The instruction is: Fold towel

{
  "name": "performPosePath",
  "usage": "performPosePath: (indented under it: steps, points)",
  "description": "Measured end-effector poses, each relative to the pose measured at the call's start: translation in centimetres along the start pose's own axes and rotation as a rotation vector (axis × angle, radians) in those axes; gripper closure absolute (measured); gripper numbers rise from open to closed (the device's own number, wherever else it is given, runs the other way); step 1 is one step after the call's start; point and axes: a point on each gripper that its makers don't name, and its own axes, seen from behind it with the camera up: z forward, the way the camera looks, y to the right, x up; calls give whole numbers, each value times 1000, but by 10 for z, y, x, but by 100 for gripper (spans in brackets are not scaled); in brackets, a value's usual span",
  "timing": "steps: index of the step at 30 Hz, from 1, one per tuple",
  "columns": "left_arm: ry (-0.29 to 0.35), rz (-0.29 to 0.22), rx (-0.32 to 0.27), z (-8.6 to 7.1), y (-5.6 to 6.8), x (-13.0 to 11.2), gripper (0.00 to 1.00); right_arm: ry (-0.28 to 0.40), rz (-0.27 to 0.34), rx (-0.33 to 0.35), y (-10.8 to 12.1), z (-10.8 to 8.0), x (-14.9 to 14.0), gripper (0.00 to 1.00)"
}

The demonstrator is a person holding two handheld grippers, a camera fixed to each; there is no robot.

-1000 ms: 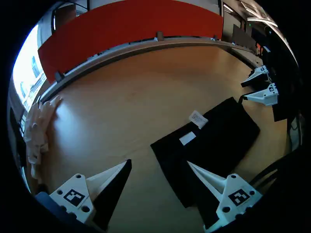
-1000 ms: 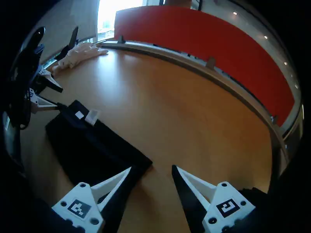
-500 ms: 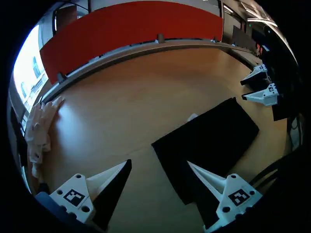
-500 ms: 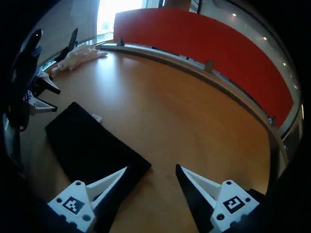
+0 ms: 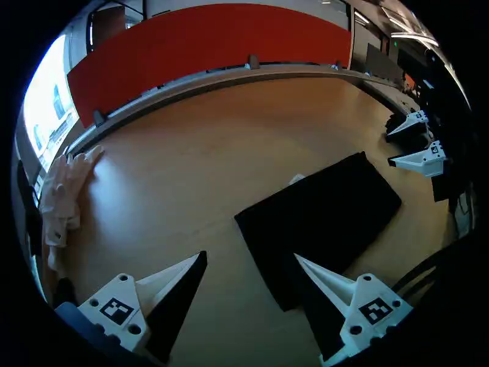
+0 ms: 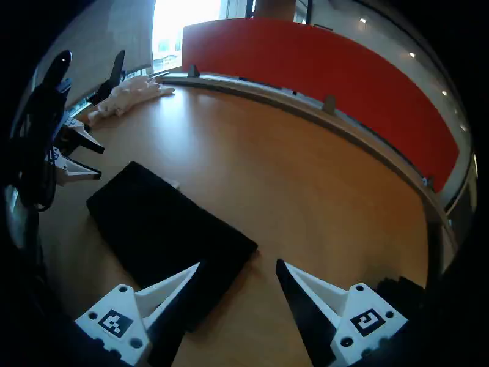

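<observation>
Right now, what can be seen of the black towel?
The black towel lies flat on the wooden table, folded into a neat rectangle of soft, dark cloth. A small white tag peeks from under its far edge. The left tool and right tool stand open at its short ends, neither gripping it.

— Item 1, furniture?
— Wooden desk [image 5: 202,153], orange-brown, glossy; grey rail [image 5: 183,85] along its far edge.
— Item 2, walls?
— Red partition [image 5: 208,43], standing behind the rail on small brackets [image 5: 250,61]; plain, matt.
— Item 3, windows?
— 1 window [image 5: 43,122] at the partition's left end, glaring white with daylight; sheen falls on the desk nearby.
— Item 4, lighting?
— Ceiling strip lights [image 5: 400,24] at upper right in the left gripper view; small spot lights [image 6: 412,55] in the right gripper view.
</observation>
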Motion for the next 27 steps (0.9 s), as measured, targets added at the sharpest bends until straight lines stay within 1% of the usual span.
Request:
performPosePath:
  steps: [6, 17, 21, 27]
  points:
    - [3, -24, 1, -10, 4, -10, 6, -1, 4, -1, -11, -14, -11, 14]
    - [-8, -67, 12, -27, 9, -35, 6, -6, 20, -9, -25, -35, -28, 14]
    - [-10, -78, 15, -31, 10, -42, 6, -5, 20, -10, -28, -38, -31, 14]
    - [-4, -100, 29, -37, 7, -47, 6, 1, 5, 8, -34, -38, -31, 13]
